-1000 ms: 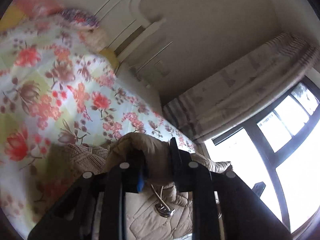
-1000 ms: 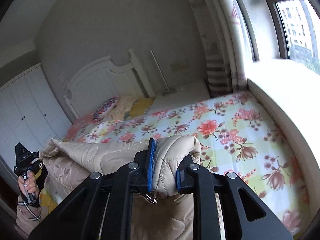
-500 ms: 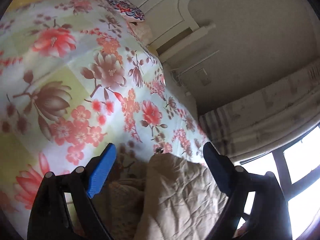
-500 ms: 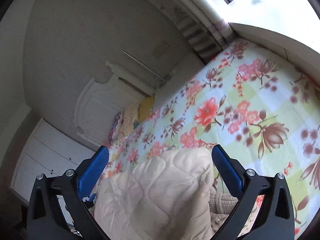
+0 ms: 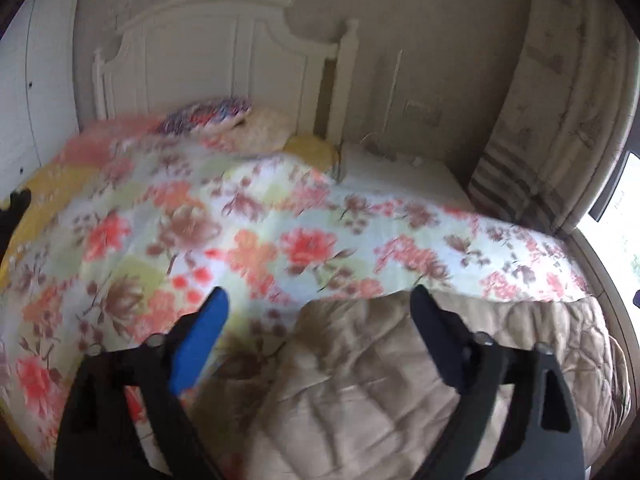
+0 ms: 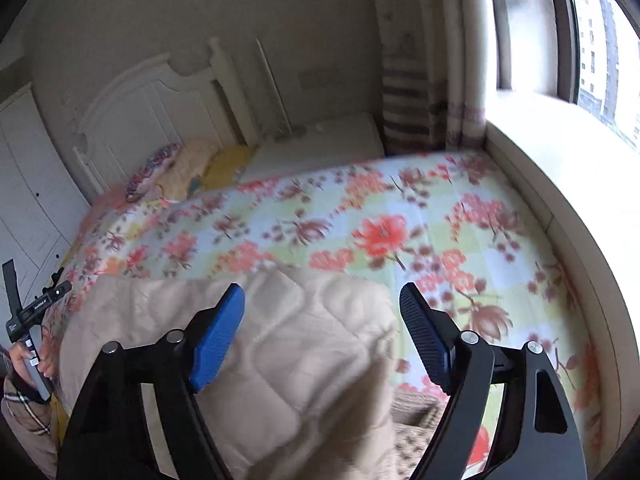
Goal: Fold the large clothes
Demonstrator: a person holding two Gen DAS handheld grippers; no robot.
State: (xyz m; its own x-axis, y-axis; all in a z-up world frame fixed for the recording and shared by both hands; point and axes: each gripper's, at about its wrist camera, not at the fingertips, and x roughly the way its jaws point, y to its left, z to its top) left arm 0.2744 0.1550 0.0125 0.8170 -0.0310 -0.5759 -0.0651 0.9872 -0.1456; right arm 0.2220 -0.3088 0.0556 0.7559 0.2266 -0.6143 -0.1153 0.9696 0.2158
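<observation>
There are two grippers: the left gripper (image 5: pixel 316 304) and the right gripper (image 6: pixel 322 300). One beige quilted coat (image 6: pixel 304 364) lies on one bed with a floral bedspread (image 6: pixel 360 216). One knitted garment (image 6: pixel 416 412) shows beside the coat. At the one white headboard (image 5: pixel 224 48) I count about three pillows (image 5: pixel 208 114), blurred. There is one striped curtain (image 6: pixel 404 96) and one window (image 6: pixel 600 40).

Daylight from window (image 6: pixel 600 40), glare; motion blur; fisheye edges dark
</observation>
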